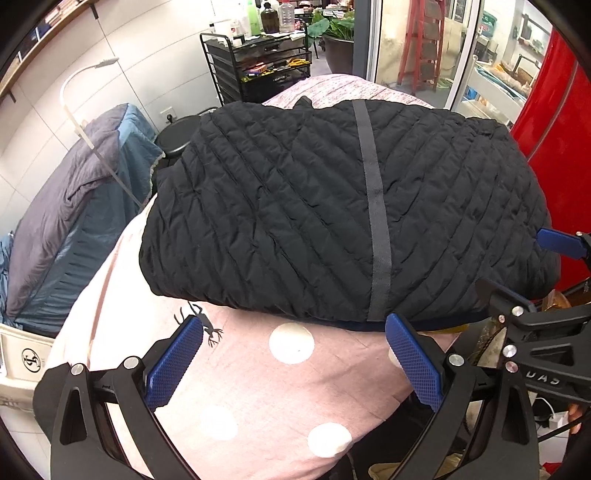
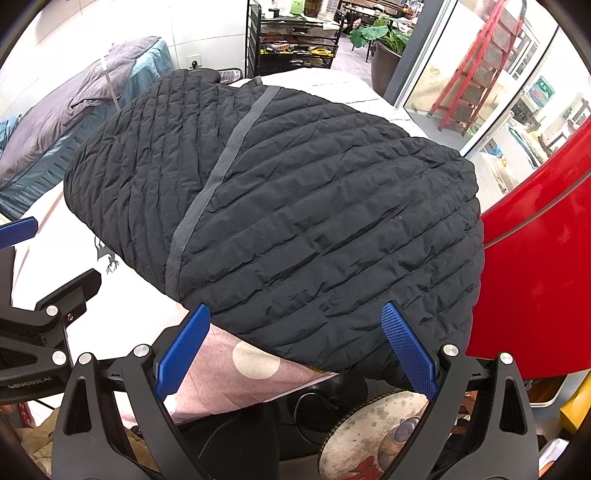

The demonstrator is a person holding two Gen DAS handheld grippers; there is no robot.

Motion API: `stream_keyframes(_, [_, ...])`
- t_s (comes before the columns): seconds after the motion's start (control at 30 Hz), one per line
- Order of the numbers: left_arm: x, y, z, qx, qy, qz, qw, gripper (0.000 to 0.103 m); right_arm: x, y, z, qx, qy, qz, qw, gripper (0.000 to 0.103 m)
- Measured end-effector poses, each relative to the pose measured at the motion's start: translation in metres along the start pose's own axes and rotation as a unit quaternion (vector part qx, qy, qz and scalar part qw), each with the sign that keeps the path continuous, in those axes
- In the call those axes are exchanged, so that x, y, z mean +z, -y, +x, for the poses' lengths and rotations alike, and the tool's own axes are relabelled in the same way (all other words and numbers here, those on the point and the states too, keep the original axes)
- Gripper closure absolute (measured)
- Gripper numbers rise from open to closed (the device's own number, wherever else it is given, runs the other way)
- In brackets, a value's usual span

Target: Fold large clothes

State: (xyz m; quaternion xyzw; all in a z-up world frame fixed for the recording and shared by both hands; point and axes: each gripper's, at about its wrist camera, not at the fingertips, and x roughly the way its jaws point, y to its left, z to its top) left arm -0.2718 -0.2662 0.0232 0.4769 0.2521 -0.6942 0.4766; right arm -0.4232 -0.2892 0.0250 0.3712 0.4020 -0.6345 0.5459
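A black quilted jacket (image 1: 332,206) lies folded into a compact bundle on a pink spotted cloth (image 1: 258,387) over the table; a grey strip (image 1: 375,206) runs across it. It also fills the right wrist view (image 2: 295,221). My left gripper (image 1: 295,325) is open and empty, just in front of the jacket's near edge. My right gripper (image 2: 295,314) is open and empty, its blue fingertips over the jacket's near right edge. The right gripper's body shows at the right of the left wrist view (image 1: 546,332).
A bed with grey and blue covers (image 1: 74,206) stands at the left. A black shelf cart (image 1: 258,66) and a potted plant (image 1: 336,33) stand behind the table. A red panel (image 1: 554,110) rises at the right. A round drum-like object (image 2: 376,428) sits below the table's near edge.
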Motion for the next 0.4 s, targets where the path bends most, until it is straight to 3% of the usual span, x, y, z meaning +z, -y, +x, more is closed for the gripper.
stream_keyframes(0.4, [0.0008, -0.0022, 0.0092, 0.047, -0.038, 0.004, 0.9982, 0.006, 0.0001, 0.0034, -0.0003, 0.000, 0.001, 0.006, 1.000, 0.010])
